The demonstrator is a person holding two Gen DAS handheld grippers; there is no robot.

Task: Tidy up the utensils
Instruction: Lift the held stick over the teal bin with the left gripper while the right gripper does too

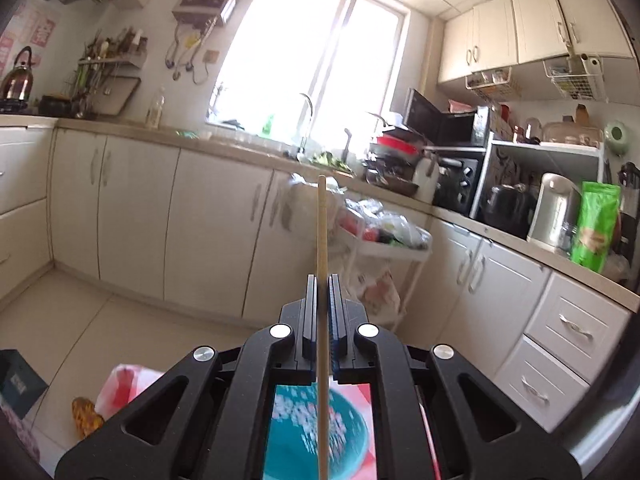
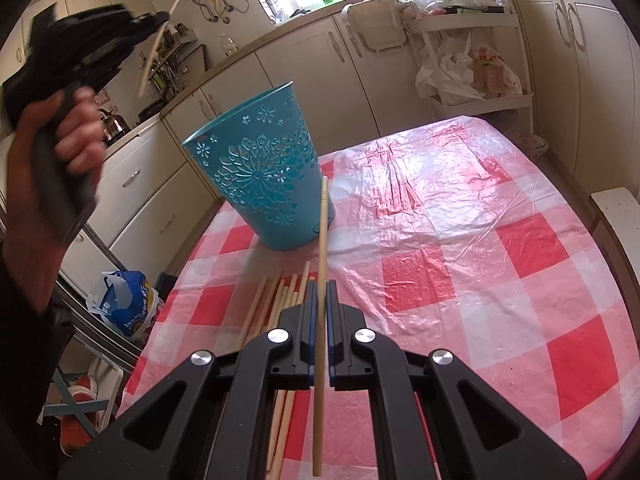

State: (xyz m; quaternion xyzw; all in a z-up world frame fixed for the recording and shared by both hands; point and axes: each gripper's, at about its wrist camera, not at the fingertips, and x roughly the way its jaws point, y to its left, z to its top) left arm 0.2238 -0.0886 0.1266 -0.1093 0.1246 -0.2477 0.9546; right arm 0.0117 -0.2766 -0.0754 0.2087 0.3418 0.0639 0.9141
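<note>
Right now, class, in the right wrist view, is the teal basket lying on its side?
No, the teal basket stands upright on the checked tablecloth.

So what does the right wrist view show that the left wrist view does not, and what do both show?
Only the right wrist view shows the pile of loose chopsticks on the checked tablecloth, the whole outside of the teal basket, and the left gripper raised high in a hand.

Only the left wrist view shows the window, the sink tap and the counter with appliances.

Both show a gripper with jaws shut on one chopstick, the basket, and the white trolley.
</note>
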